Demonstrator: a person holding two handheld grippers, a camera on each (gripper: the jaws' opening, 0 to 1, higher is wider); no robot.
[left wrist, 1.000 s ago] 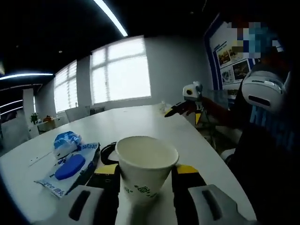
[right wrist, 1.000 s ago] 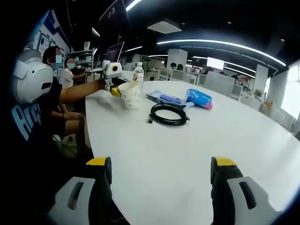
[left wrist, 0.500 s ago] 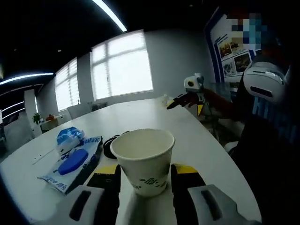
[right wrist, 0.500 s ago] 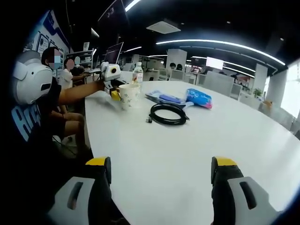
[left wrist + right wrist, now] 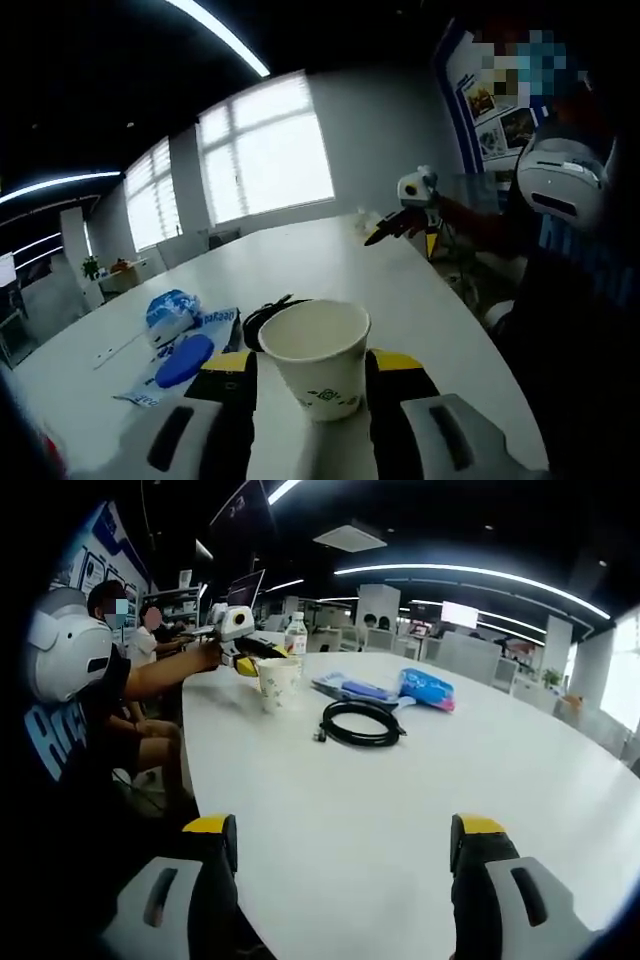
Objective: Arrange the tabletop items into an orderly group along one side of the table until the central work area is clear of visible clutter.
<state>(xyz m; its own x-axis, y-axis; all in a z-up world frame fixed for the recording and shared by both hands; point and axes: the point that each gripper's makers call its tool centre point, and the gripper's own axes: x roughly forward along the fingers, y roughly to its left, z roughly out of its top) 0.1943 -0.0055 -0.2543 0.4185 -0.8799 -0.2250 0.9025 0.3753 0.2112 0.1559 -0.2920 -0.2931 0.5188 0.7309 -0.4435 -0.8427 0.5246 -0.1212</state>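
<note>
In the left gripper view the paper cup (image 5: pixel 318 372) stands between the jaws of the left gripper (image 5: pixel 312 378), near the person's edge of the white tabletop (image 5: pixel 330 262), though whether the jaws pinch it or merely flank it I cannot tell. By my judgement the step in hand is setting this cup into the group, so the next move calls for placing it upright beside the blue packet (image 5: pixel 178 352) and black cable coil (image 5: pixel 262 314) just beyond. Farther off, the right gripper (image 5: pixel 345 858) hangs wide apart and unladen above bare tabletop.
</note>
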